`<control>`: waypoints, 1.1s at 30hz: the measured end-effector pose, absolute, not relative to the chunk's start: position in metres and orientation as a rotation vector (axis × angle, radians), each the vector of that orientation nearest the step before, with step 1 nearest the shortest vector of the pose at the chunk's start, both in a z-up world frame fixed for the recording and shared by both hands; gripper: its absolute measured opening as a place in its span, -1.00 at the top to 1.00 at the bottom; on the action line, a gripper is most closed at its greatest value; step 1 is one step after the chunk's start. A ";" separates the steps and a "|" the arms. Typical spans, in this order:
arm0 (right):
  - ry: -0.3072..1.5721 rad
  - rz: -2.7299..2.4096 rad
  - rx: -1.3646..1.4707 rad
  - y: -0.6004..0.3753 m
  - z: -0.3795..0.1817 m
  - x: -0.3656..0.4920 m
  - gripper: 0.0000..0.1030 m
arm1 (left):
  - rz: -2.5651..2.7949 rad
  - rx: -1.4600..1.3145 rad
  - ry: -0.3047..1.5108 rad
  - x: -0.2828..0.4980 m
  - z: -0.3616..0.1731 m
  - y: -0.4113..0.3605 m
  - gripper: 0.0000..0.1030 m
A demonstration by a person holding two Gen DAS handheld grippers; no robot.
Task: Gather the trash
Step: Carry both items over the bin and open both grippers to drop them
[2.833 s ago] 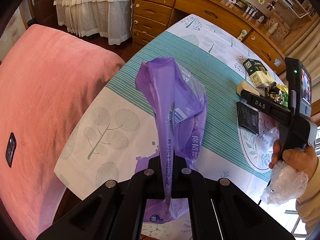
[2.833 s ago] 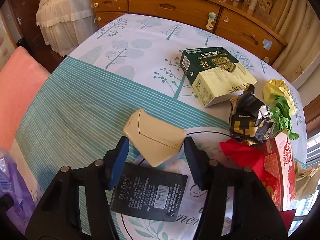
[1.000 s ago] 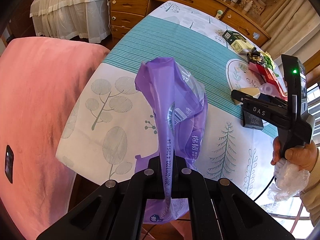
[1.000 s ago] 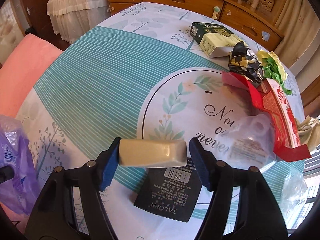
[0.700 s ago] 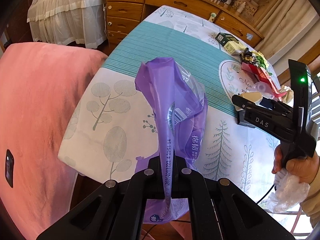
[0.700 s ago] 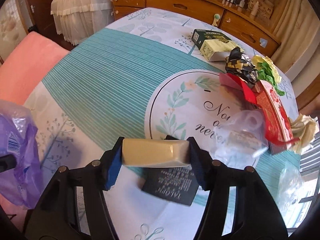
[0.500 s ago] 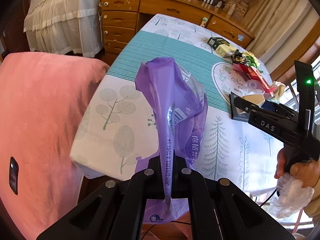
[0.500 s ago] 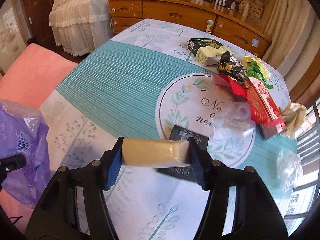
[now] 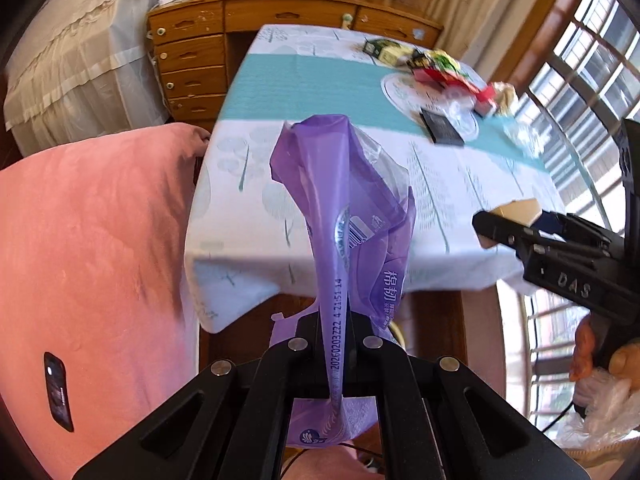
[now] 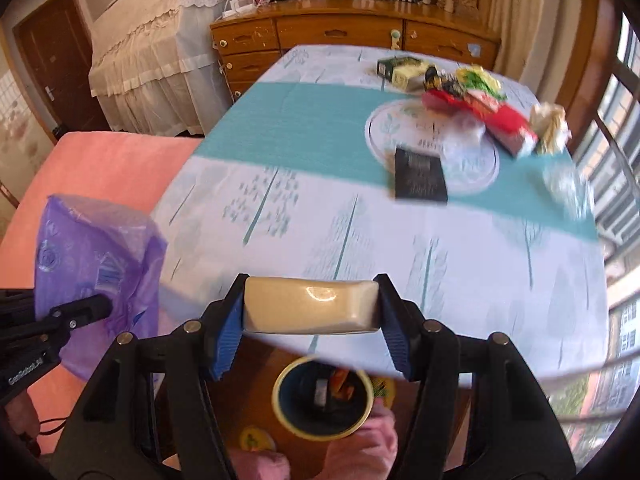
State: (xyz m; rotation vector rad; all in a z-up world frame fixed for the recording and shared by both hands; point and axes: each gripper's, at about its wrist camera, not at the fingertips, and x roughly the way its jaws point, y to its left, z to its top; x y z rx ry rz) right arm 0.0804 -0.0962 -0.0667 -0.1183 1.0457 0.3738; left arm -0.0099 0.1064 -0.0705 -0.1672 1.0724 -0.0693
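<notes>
The left gripper (image 9: 335, 344) is clenched on the crumpled purple plastic wrapper (image 9: 344, 200), which stands up from between its black fingers with a printed date line and a barcode showing; in the right wrist view the same wrapper sits at the left, off the table's near-left corner and in front of the pink cushioned seat (image 10: 108, 160).

The right gripper (image 10: 311, 312) is grasping a cream-coloured, glossy oblong packet (image 10: 311, 309) squeezed flat between its blue ribbed pads (image 10: 229, 334), held over the near edge of the table covered in a white tree-print cloth with a teal striped band (image 10: 320, 216). Directly below it on the floor stands a small round bin with a yellow rim and dark inside (image 10: 322, 400), with some scraps in it.

Farther back on the table lie a flat black pouch (image 10: 419, 176), a clear crinkled plastic wrap (image 10: 464, 136), a red snack box (image 10: 500, 120), a green and cream carton (image 10: 400, 69) and other crumpled wrappers near the far right edge, all motion-blurred
</notes>
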 end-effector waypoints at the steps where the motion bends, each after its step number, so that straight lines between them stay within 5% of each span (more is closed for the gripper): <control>1: 1.066 0.368 -0.112 -0.095 -0.074 0.064 -0.13 | -0.082 -0.157 1.089 -0.016 -0.077 0.106 0.99; 13: 1.357 0.277 -0.128 -0.108 -0.201 -0.026 -0.13 | -0.178 -0.120 1.329 -0.044 -0.188 0.071 0.99; 33: 1.535 0.103 -0.130 -0.174 -0.497 -0.001 -0.13 | -0.167 -0.100 1.575 -0.011 -0.510 0.020 0.99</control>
